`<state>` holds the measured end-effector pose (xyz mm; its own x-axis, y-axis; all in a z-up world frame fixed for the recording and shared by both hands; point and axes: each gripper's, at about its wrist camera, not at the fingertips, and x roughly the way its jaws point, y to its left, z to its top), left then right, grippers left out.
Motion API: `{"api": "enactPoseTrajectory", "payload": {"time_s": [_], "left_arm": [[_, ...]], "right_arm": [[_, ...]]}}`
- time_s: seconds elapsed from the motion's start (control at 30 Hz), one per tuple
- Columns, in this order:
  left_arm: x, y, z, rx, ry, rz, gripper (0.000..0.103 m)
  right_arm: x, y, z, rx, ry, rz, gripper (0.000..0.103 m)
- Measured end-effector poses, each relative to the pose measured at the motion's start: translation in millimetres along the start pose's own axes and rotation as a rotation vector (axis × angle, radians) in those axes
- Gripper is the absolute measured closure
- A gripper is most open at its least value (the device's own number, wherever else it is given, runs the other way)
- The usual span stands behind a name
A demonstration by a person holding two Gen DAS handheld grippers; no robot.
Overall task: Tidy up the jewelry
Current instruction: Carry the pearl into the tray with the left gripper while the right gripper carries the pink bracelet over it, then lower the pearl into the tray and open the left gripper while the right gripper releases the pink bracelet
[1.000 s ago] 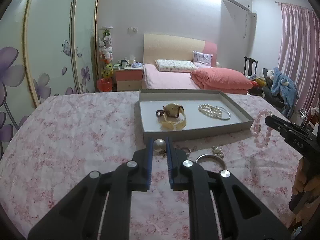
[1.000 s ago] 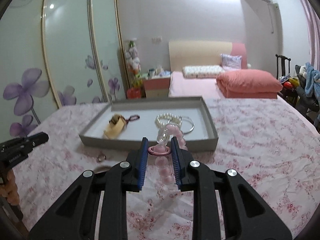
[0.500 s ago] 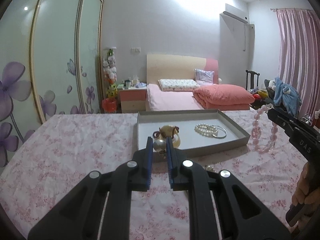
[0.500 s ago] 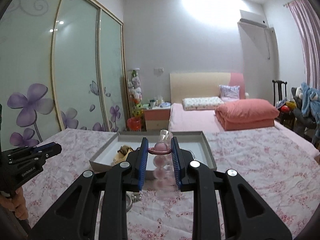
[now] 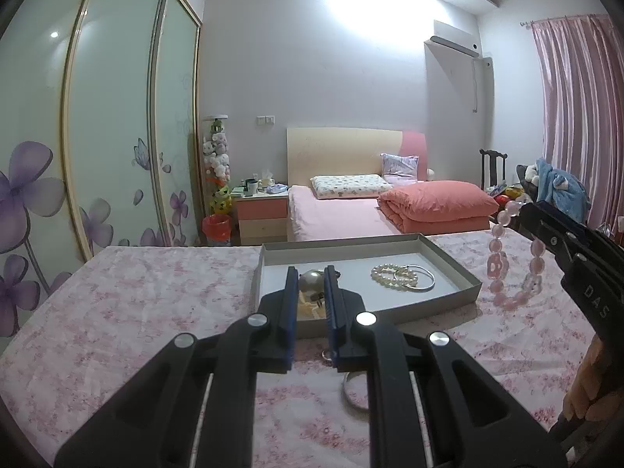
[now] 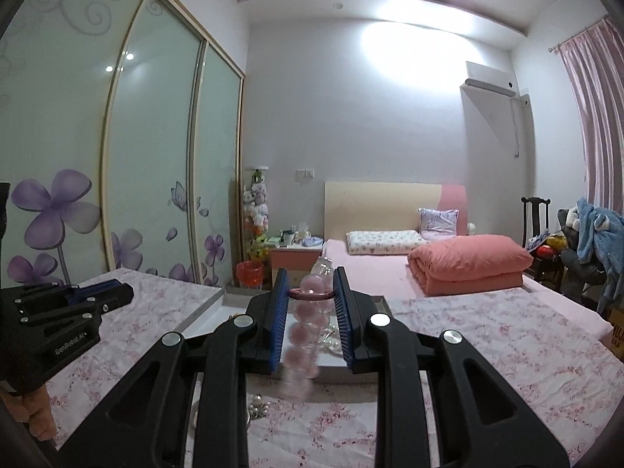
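My left gripper (image 5: 311,275) is shut on a large pearl earring (image 5: 311,282) and holds it above the near edge of the grey tray (image 5: 448,261). In the tray lie a pearl bracelet (image 5: 392,276), a silver bangle (image 5: 423,279) and a yellowish piece partly hidden behind my fingers. My right gripper (image 6: 311,293) is shut on a pink bead bracelet (image 6: 302,335) that hangs down, also showing in the left wrist view (image 5: 511,261) to the right of the tray.
On the floral tablecloth (image 5: 136,304) in front of the tray lie a silver bangle (image 5: 353,392), a small ring (image 5: 328,355) and a pearl cluster (image 6: 259,405). A bed (image 5: 351,210), a nightstand and a wardrobe stand beyond the table.
Both grippers have risen from the tablecloth with their pieces. The left one lifted the pearl earring and the right one lifted the pink bracelet, both toward the tray.
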<state>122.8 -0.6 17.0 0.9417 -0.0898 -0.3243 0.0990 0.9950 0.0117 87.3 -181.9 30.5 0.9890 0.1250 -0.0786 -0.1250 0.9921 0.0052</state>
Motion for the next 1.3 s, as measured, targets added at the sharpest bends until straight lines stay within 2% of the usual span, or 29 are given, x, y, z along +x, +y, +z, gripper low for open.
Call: {"api": "enactPoseTrajectory", "payload": {"time_s": [0.4,0.77,0.97,1.3], "left_arm": [[2,-9,6,0.016,-0.052,0.043,0.089],[15,-11,17,0.017,-0.065,0.046,0.089],[37,-11,26,0.008,-0.05,0.04,0.089],[109,-6,41,-0.024,0.003,0.034,0.089]], "right_arm": [[-1,-3,1,0.02,-0.049,-0.018,0.079],[9,-5,6,0.003,-0.06,-0.023,0.079],[31,-8,8,-0.002,-0.052,-0.028,0.079],[99,-22,4,0.034,0.015,-0.033,0.079]]}}
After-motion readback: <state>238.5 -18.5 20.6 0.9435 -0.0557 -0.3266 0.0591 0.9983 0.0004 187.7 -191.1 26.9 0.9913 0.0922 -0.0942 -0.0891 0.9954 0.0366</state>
